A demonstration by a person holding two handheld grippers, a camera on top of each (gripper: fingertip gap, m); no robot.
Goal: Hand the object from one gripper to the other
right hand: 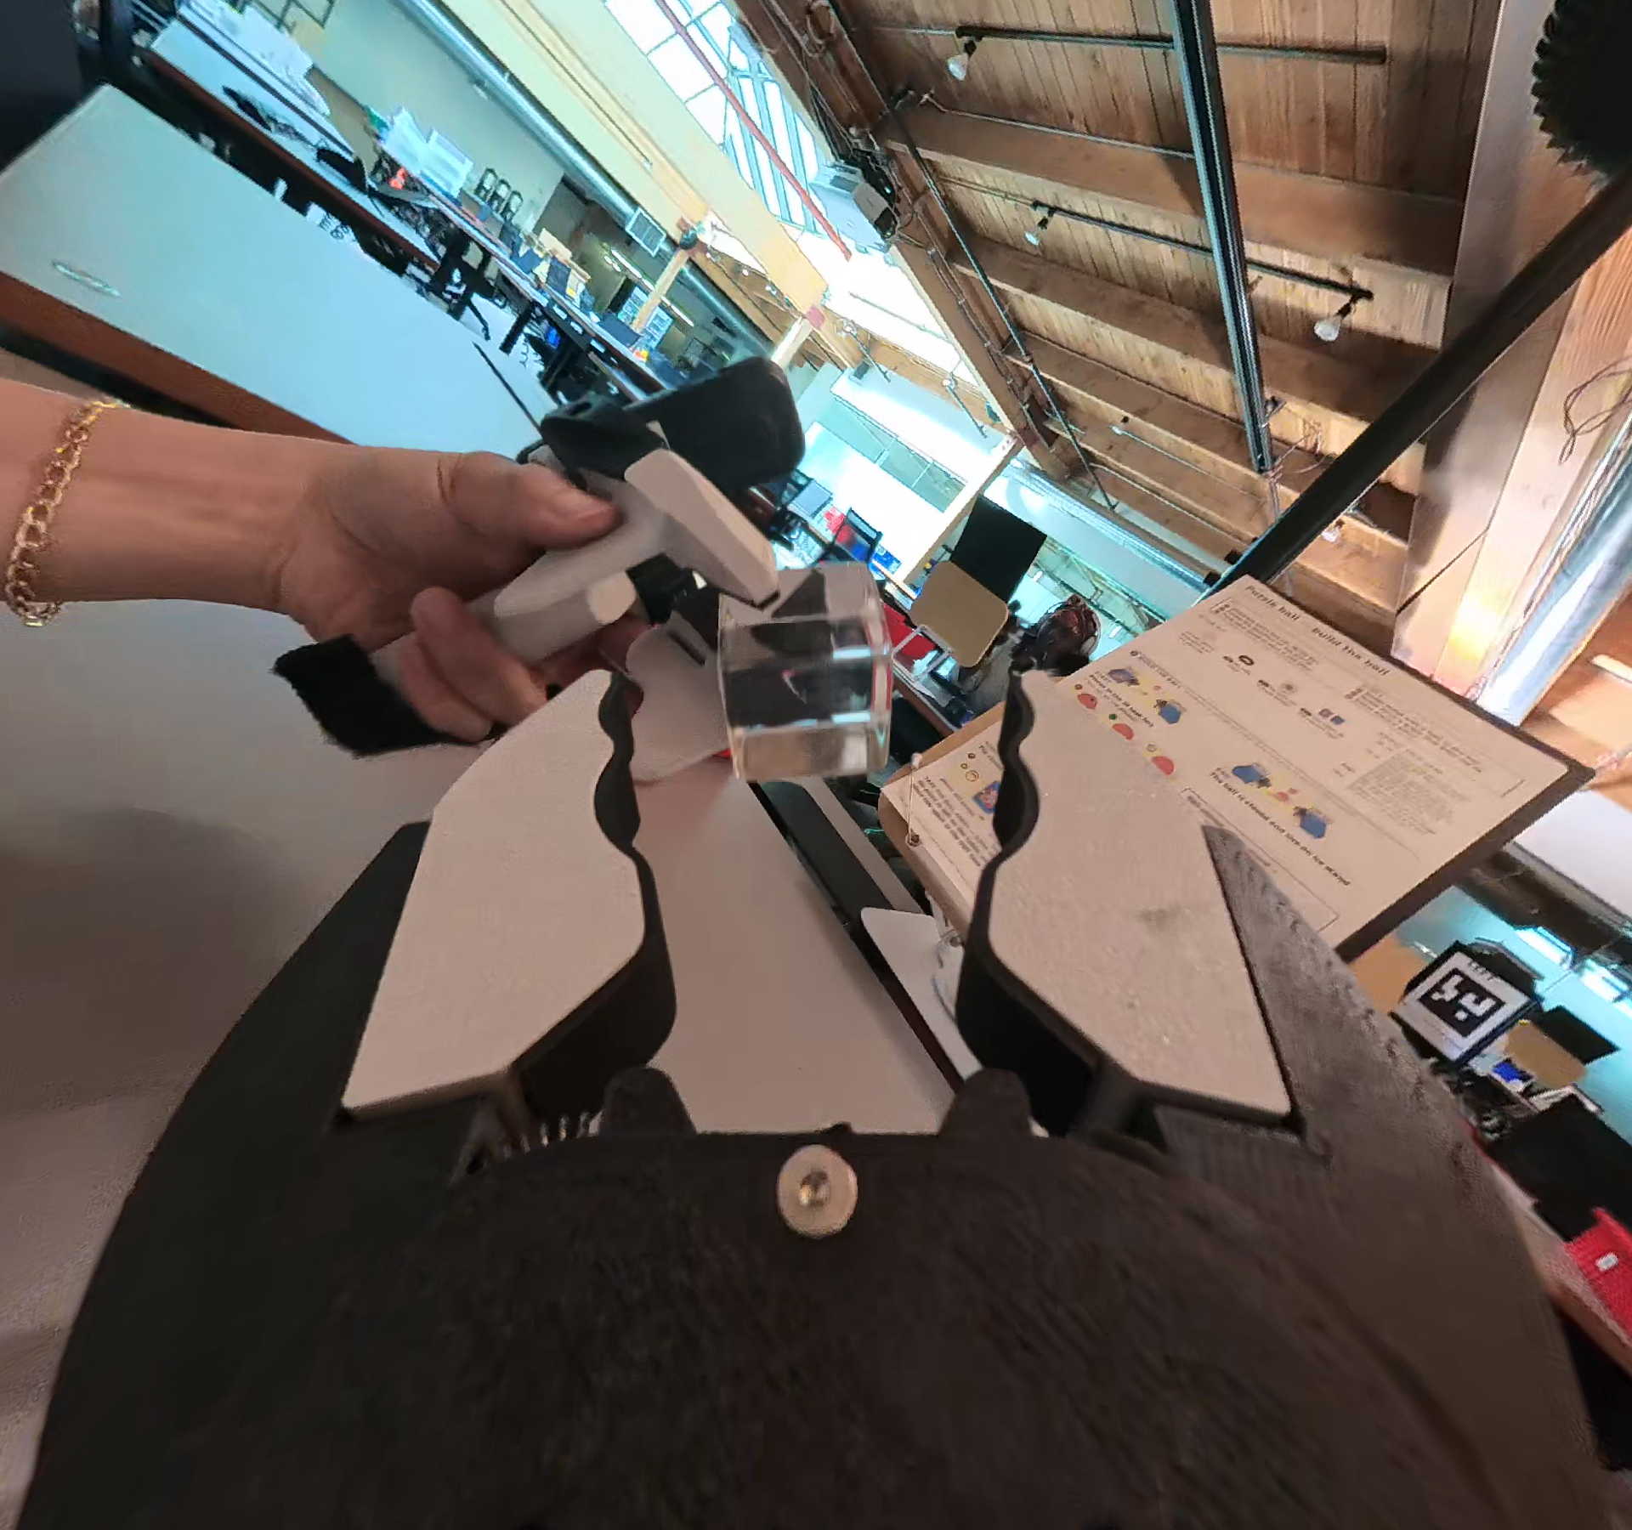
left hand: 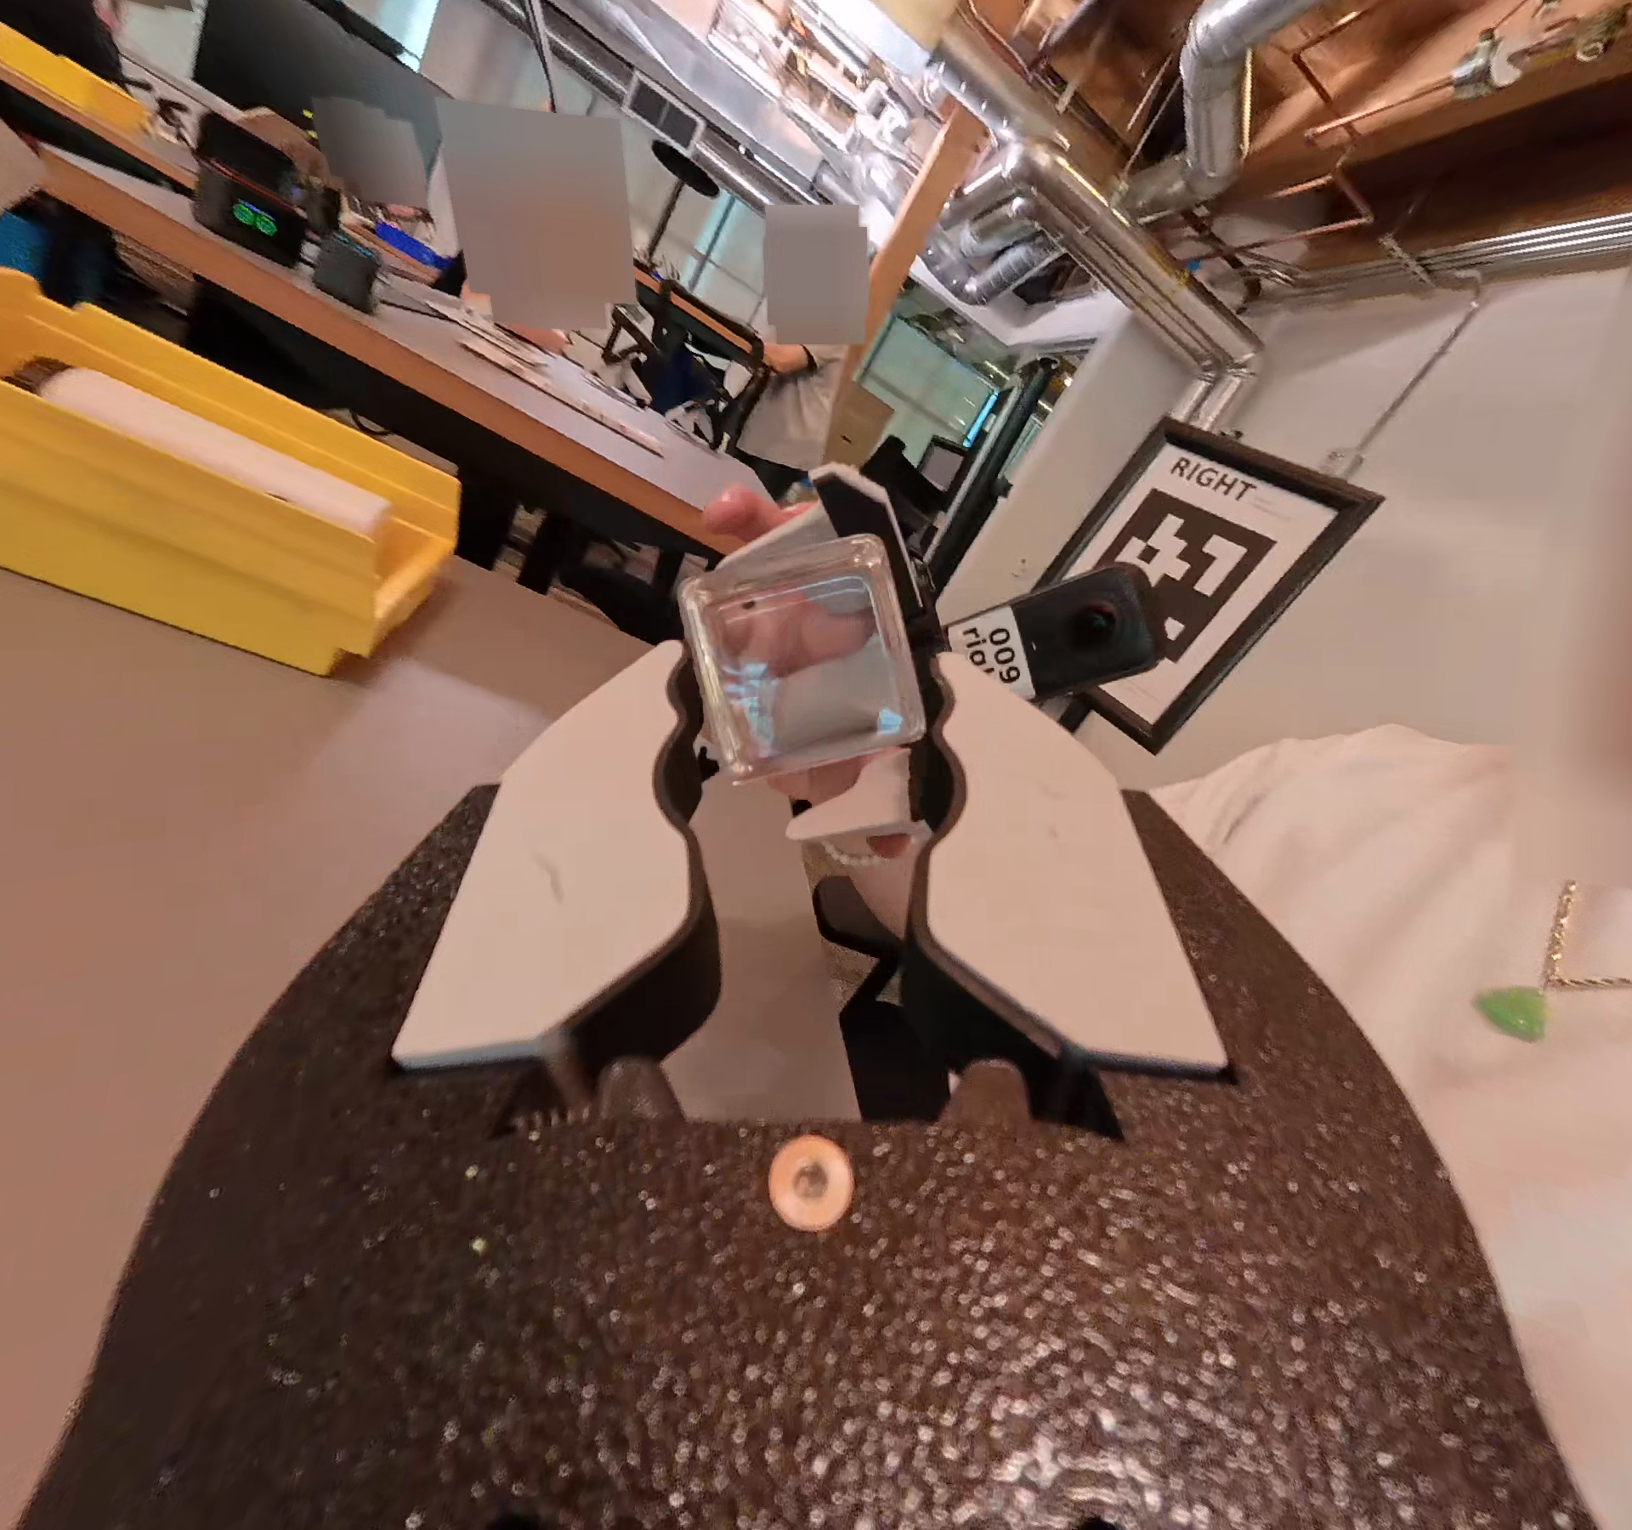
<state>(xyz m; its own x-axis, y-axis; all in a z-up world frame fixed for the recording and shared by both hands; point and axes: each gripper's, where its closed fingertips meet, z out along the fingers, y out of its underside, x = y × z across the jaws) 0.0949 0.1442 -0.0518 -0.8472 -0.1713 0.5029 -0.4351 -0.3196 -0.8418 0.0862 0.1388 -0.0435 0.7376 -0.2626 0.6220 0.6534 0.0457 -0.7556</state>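
A clear glass cube is held in the air above the table. My left gripper is shut on it, its white pads pressing the cube's left and right sides. In the right wrist view the cube sits between my right gripper's wide-open fingers, with a gap on each side. A hand holds the left gripper there, and its fingers clamp the cube. In the left wrist view the right gripper's fingers stand above and below the cube.
Yellow bins stand on the grey table to the left. A framed marker board and white fabric are at the right. An instruction sheet on a board stands close to the right gripper's right side.
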